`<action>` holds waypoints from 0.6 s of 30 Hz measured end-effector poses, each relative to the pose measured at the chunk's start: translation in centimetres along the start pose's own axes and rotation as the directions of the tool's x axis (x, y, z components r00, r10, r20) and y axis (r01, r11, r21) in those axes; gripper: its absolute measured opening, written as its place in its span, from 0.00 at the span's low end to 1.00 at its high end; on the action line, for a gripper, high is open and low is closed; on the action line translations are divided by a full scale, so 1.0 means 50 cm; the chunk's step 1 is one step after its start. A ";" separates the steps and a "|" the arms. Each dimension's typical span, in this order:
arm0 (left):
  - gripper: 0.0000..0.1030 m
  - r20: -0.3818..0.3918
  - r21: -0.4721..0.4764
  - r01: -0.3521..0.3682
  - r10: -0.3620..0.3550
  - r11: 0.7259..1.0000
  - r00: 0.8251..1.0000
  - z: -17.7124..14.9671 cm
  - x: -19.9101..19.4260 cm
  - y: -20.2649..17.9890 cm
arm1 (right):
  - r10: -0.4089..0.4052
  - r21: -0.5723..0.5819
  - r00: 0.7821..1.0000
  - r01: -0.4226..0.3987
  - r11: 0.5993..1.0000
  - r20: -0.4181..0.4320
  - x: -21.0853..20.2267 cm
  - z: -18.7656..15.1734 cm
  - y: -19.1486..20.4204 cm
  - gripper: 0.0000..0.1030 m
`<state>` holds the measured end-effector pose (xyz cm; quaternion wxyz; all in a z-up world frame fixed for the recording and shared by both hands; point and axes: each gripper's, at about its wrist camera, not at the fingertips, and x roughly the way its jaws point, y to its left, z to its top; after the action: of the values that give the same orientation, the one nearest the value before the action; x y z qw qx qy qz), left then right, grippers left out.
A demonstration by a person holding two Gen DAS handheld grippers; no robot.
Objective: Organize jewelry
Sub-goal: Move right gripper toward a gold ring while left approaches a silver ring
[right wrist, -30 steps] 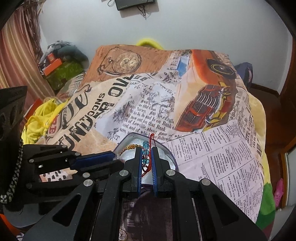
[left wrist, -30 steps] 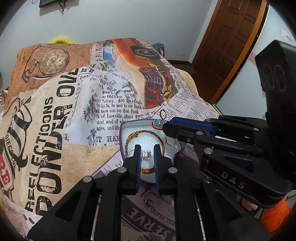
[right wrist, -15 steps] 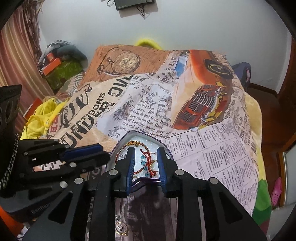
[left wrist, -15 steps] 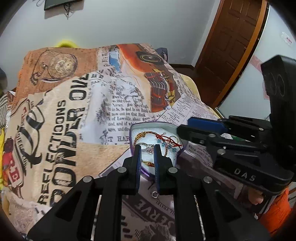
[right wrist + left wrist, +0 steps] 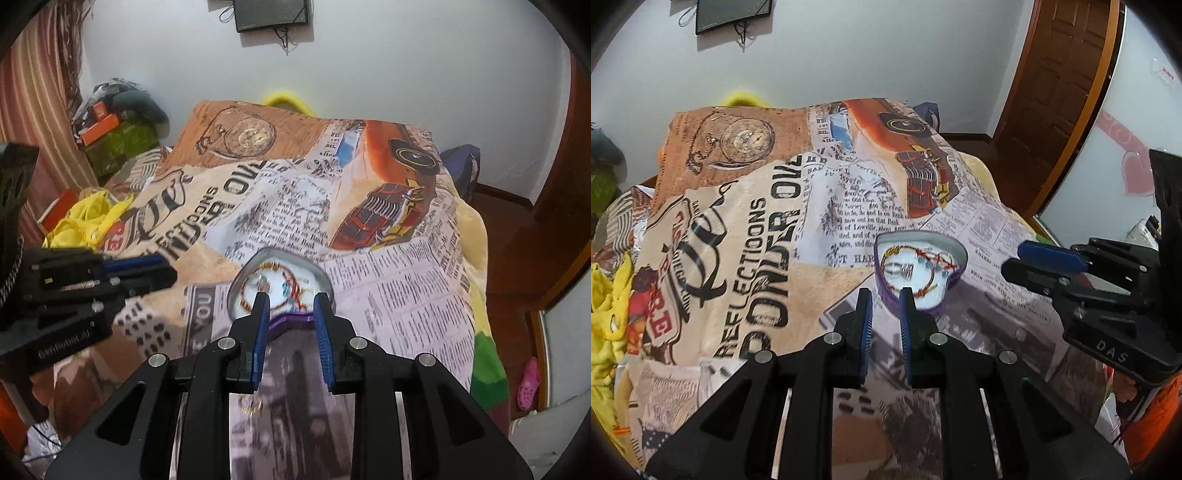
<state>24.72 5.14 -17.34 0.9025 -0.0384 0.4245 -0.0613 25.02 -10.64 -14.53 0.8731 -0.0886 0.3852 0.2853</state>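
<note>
Heart-shaped jewelry box [image 5: 955, 254] sits on bed [image 5: 746, 229], nearer its foot end, w/ bracelets [image 5: 916, 269] coiled inside so pieces stay together. Left gripper [image 5: 885, 295] jaws opening, nothing betw. them. Right gripper [image 5: 290, 306] spread, empty, just short of box. Small gold piece [image 5: 251, 406] lies outside box on bed; type unclear, blurred. Box contents smeared, count not readable.
</note>
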 end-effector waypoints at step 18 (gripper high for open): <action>0.28 -0.112 0.000 0.001 -0.001 1.000 0.994 -0.111 0.005 0.006 | 0.027 -0.014 0.983 -0.030 0.999 -0.179 0.045 -0.125 0.047 0.22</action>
<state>20.60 5.29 -21.09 0.8773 -0.0353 0.4744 -0.0640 21.04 -10.08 -20.31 0.8300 -0.1155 0.4610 0.2919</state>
